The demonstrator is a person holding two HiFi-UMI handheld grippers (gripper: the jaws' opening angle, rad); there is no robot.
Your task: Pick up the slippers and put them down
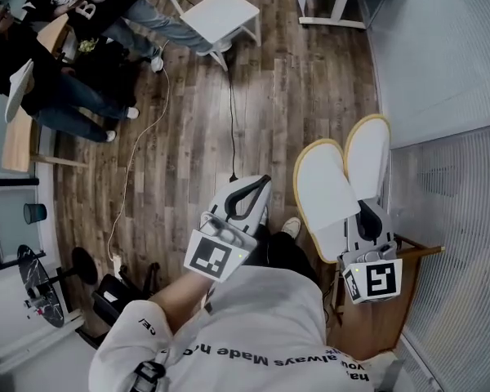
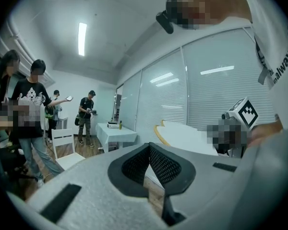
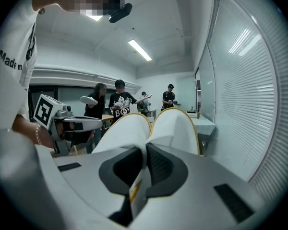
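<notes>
Both fingers (image 3: 159, 163) of the right gripper (image 3: 145, 150) are pressing together on a pair of white slippers (image 3: 175, 126), pinching the two thin, yellow-edged soles side by side at one end. The slippers are fanning out ahead of the jaws in the air. In the head view their flat white faces are turning up toward the camera, and they are hanging over the wooden floor (image 1: 196, 121) just beside the slatted blinds (image 1: 457, 211).

The left gripper (image 2: 149, 146) is keeping its own fingers closed tip to tip, with nothing between them. In the head view it is pointing out over the floor to the left of the slippers, near them but not touching.

Under the right gripper, a small wooden stand (image 1: 388, 309) is sitting against the blinds. The wearer's white printed shirt (image 1: 261, 333) is filling the bottom of the head view.

Farther out, a white cable (image 1: 143, 137) is trailing across the boards. A white chair (image 1: 216, 15) is standing beyond it, and a white table (image 2: 116, 132) is standing beside the glass wall. Several people (image 1: 82, 55) are gathering at the far left of the room.
</notes>
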